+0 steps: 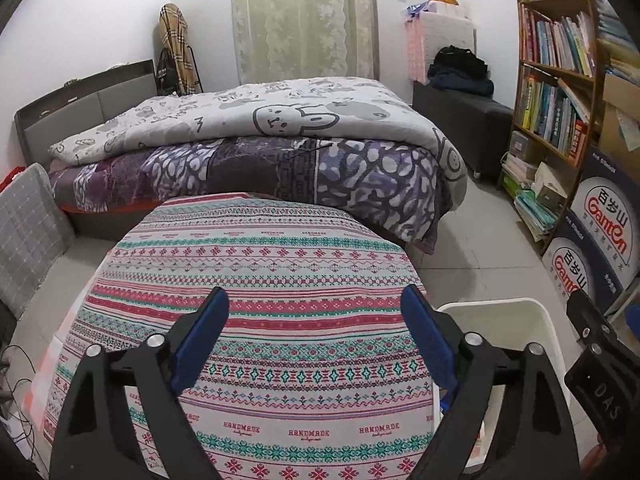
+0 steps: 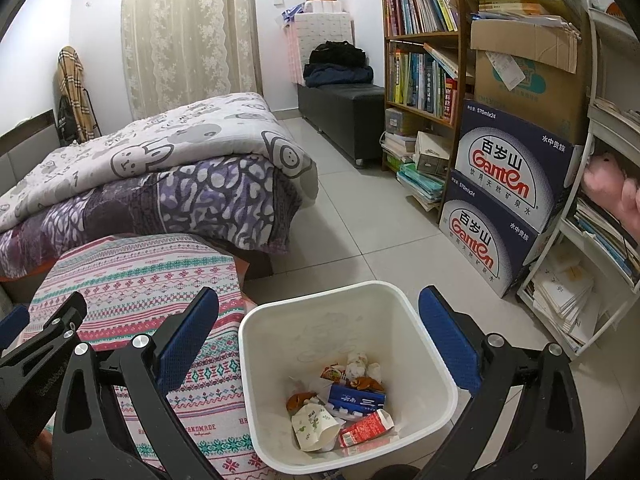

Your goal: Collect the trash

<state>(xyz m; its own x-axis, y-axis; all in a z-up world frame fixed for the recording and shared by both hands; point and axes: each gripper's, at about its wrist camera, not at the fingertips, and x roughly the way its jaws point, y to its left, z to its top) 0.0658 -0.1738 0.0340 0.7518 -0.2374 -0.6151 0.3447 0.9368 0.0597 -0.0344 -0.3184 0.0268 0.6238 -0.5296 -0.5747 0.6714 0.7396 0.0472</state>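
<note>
A white bin (image 2: 420,344) stands on the floor beside a table with a patterned cloth (image 2: 152,280). Inside the bin lie several pieces of trash: a red carton (image 2: 366,426), a blue box (image 2: 356,398), a paper cup (image 2: 314,426) and crumpled tissue (image 2: 360,362). My right gripper (image 2: 316,340) hovers open above the bin, nothing between its blue pads. My left gripper (image 1: 316,336) is open over the patterned cloth (image 1: 280,280), empty; the bin's rim (image 1: 500,308) shows to its right. The right gripper's body (image 1: 600,364) shows at the far right of the left wrist view.
A bed (image 1: 260,148) with layered quilts lies behind the table. A bookshelf (image 2: 424,68) and stacked water cartons (image 2: 508,200) line the right wall, with a white rack (image 2: 592,240) nearer. A dark bench (image 2: 344,108) with clothes sits at the back. Cables (image 1: 16,380) trail at the left.
</note>
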